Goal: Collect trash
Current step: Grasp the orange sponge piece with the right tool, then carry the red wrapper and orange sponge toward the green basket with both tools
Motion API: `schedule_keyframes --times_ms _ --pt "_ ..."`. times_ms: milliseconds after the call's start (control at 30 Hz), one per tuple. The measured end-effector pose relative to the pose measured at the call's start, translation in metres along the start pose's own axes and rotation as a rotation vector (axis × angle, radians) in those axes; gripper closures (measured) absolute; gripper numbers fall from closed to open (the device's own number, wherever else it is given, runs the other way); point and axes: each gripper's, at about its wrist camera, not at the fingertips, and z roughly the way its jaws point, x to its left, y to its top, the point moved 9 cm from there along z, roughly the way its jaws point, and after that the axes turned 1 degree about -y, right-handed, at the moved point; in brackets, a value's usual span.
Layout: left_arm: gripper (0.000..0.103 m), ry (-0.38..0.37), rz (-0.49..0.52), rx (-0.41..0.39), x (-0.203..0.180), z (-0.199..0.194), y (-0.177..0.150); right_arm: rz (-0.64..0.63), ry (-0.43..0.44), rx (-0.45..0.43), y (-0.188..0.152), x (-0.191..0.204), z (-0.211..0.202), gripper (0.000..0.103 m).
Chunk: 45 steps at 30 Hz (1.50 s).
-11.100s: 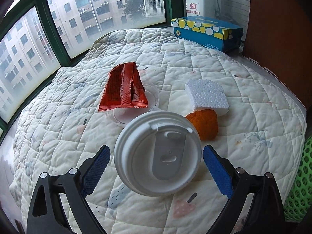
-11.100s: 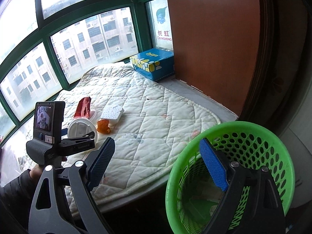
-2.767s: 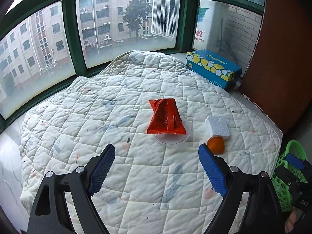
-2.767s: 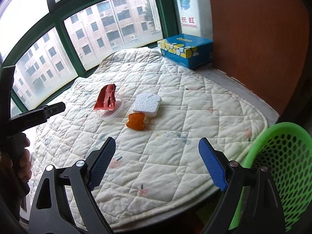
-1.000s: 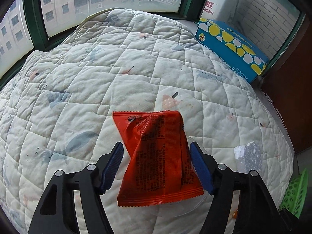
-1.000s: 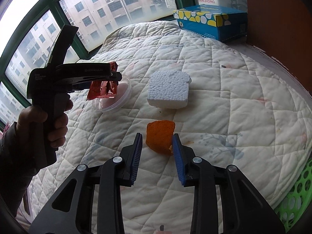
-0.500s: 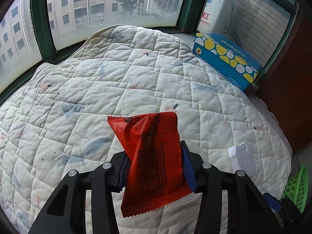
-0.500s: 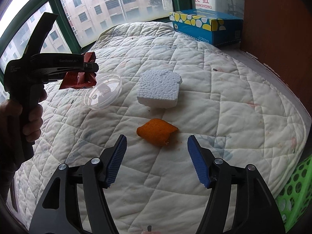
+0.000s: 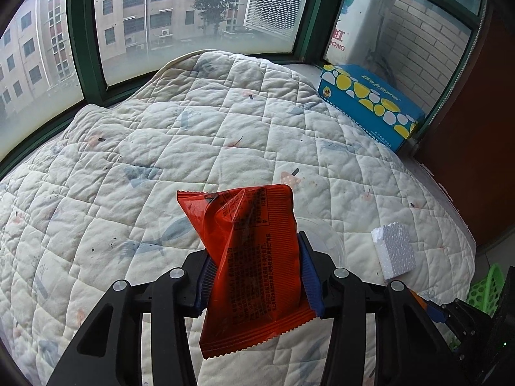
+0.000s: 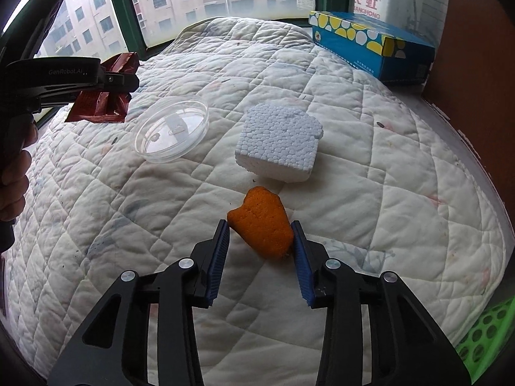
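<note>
wrappers: 1 red wrapper [image 9: 254, 257] | foam block [image 10: 280, 141]: 1 | clear lid [image 10: 172, 128]: 1

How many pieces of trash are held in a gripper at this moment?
2. The red wrapper is clamped in the left gripper, lifted above the quilt. The orange piece is pinched by the right gripper.

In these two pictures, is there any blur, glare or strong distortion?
Left wrist view: sharp, the wrapper has shiny creases, and the window frame bends from the fisheye. Right wrist view: sharp, soft daylight without hard shadows, glare on the clear lid, dark corners.
</note>
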Motion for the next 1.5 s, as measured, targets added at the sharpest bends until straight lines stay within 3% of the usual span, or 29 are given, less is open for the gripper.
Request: schedule_keyframes --times_ms 900,1500 --pt "0.058 -0.012 0.034 -0.188 -0.031 -0.163 -0.069 0.093 0.033 -0.186 -0.017 0.034 -0.142 0.065" --pt "0.058 -0.026 0.077 -0.219 -0.065 -0.192 -0.089 0.161 -0.003 -0.263 -0.036 0.007 -0.195 0.065"
